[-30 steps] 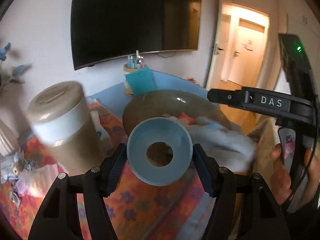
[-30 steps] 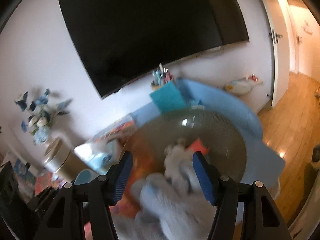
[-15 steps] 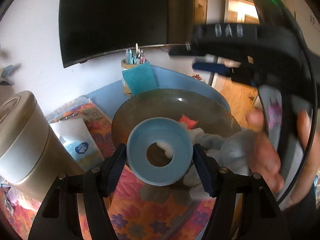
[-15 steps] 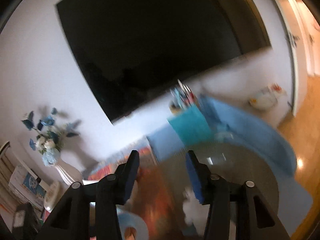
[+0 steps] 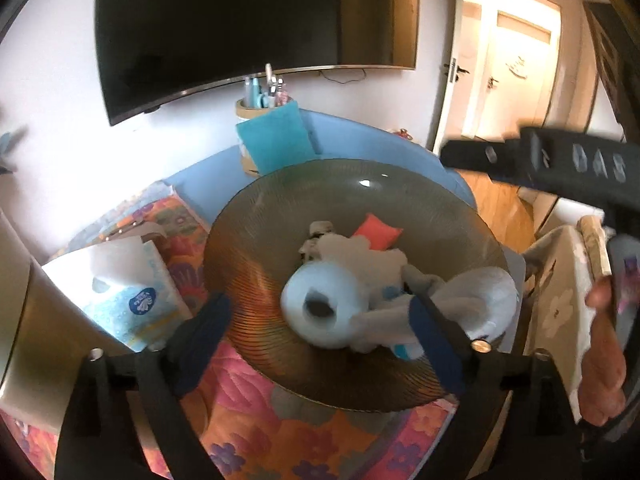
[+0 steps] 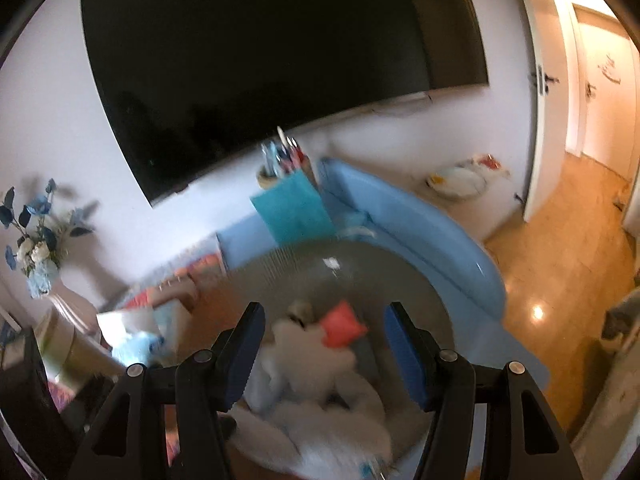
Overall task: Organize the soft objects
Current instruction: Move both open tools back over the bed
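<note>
While both spread empty, left claw (image 5: 316, 332), right claw (image 6: 324, 352) (blurred), above blue ring (image 5: 322, 306), plush toys (image 5: 452, 304), glass dish (image 5: 360, 192).

Both tongs agape – left tongs (image 5: 320, 332), right tongs (image 6: 324, 350) – empty

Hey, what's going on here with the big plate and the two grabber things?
A person is gathering soft items onto the glass plate. The left tool is open around a blue ring that lies on the plate beside plush toys and a small orange cushion. The right tool hovers open above the pile, holding nothing.
</note>
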The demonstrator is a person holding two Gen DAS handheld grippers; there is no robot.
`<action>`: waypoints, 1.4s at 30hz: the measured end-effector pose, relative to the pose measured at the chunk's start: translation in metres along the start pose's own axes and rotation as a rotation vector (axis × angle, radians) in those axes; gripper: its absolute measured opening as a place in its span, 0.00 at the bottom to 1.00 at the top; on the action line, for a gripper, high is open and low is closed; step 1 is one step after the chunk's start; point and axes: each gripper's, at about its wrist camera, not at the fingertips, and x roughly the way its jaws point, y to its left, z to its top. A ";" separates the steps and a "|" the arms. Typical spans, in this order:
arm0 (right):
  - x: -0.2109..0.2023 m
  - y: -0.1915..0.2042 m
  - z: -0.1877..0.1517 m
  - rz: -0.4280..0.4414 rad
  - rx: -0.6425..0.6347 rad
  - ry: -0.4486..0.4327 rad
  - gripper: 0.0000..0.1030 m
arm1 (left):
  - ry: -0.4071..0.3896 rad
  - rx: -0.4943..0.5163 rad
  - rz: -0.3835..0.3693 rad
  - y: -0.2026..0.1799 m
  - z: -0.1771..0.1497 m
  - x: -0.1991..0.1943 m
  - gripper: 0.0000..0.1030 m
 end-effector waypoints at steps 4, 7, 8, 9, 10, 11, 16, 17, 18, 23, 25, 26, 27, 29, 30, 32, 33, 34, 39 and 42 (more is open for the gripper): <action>-0.017 -0.006 -0.016 -0.007 -0.001 0.012 0.59 | 0.000 0.038 0.003 -0.011 0.001 -0.005 0.90; -0.035 -0.003 -0.026 -0.008 -0.025 0.013 0.59 | -0.003 0.055 -0.018 -0.017 -0.003 -0.020 0.90; -0.043 0.000 -0.030 0.005 -0.039 0.010 0.60 | -0.017 0.067 -0.028 -0.020 -0.006 -0.031 0.90; -0.046 0.003 -0.034 0.016 -0.048 0.012 0.62 | -0.028 0.075 -0.029 -0.022 -0.008 -0.039 0.90; -0.051 0.007 -0.038 0.032 -0.058 0.017 0.64 | -0.046 0.084 -0.026 -0.024 -0.012 -0.049 0.90; -0.054 0.012 -0.044 0.044 -0.071 0.026 0.64 | -0.061 0.092 -0.022 -0.026 -0.017 -0.060 0.90; -0.055 0.051 -0.073 0.100 -0.162 0.086 0.64 | -0.096 0.062 0.004 -0.007 -0.052 -0.115 0.90; -0.053 0.064 -0.082 0.129 -0.189 0.105 0.64 | -0.095 0.046 0.018 0.000 -0.059 -0.124 0.90; -0.052 0.073 -0.088 0.150 -0.205 0.117 0.64 | -0.096 0.030 0.033 0.008 -0.065 -0.132 0.90; -0.042 0.134 -0.117 0.223 -0.317 0.176 0.64 | -0.101 -0.095 0.158 0.072 -0.101 -0.172 0.90; -0.038 0.157 -0.128 0.251 -0.358 0.198 0.64 | -0.095 -0.158 0.197 0.099 -0.112 -0.182 0.90; -0.035 0.173 -0.135 0.270 -0.389 0.213 0.64 | -0.092 -0.204 0.220 0.118 -0.118 -0.188 0.90; -0.031 0.184 -0.139 0.283 -0.411 0.223 0.65 | -0.093 -0.236 0.237 0.132 -0.124 -0.193 0.90; -0.026 0.210 -0.152 0.318 -0.458 0.251 0.70 | -0.090 -0.298 0.275 0.161 -0.136 -0.201 0.90; -0.022 0.219 -0.158 0.335 -0.474 0.263 0.73 | -0.087 -0.323 0.291 0.174 -0.141 -0.204 0.90; -0.015 0.238 -0.171 0.365 -0.508 0.288 0.77 | -0.078 -0.360 0.311 0.198 -0.150 -0.205 0.90; -0.011 0.248 -0.179 0.379 -0.530 0.305 0.77 | -0.072 -0.369 0.314 0.207 -0.155 -0.206 0.90; -0.006 0.256 -0.187 0.390 -0.549 0.321 0.77 | -0.065 -0.374 0.317 0.214 -0.159 -0.205 0.90; 0.014 0.285 -0.217 0.426 -0.605 0.386 0.77 | -0.017 -0.412 0.296 0.244 -0.187 -0.189 0.90; 0.021 0.293 -0.226 0.439 -0.625 0.384 0.77 | 0.008 -0.429 0.289 0.252 -0.203 -0.169 0.90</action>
